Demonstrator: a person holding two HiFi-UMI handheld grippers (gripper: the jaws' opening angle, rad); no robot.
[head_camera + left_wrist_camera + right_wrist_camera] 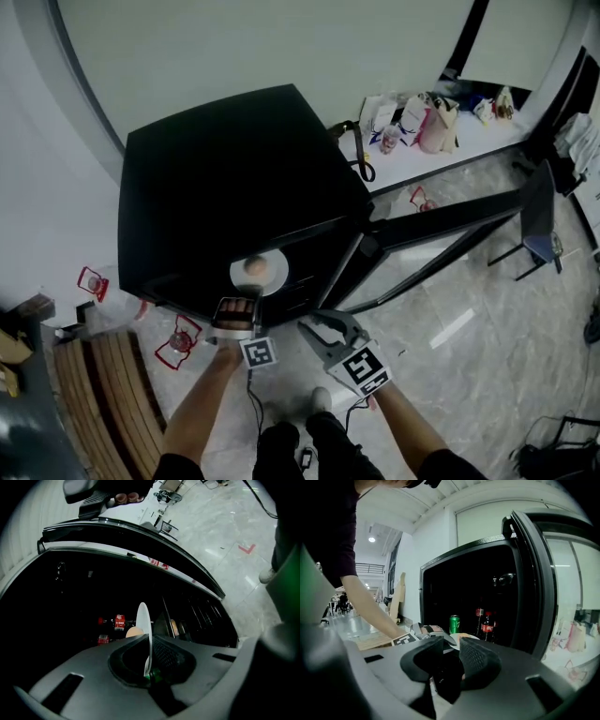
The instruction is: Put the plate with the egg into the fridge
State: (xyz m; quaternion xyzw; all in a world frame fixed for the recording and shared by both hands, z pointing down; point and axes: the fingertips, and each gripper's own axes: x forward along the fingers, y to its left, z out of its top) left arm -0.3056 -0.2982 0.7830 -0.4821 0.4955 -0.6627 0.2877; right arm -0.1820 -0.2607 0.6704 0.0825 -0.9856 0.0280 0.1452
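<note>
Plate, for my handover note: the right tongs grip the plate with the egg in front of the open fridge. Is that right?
No, the left tongs grip the plate with the egg in front of the open fridge; the left gripper view shows its rim pinched between them. The right tongs are empty.

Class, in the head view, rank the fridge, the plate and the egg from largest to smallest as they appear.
1. fridge
2. plate
3. egg
The egg lies on the plate, so nearness to the camera does not skew that pair.
</note>
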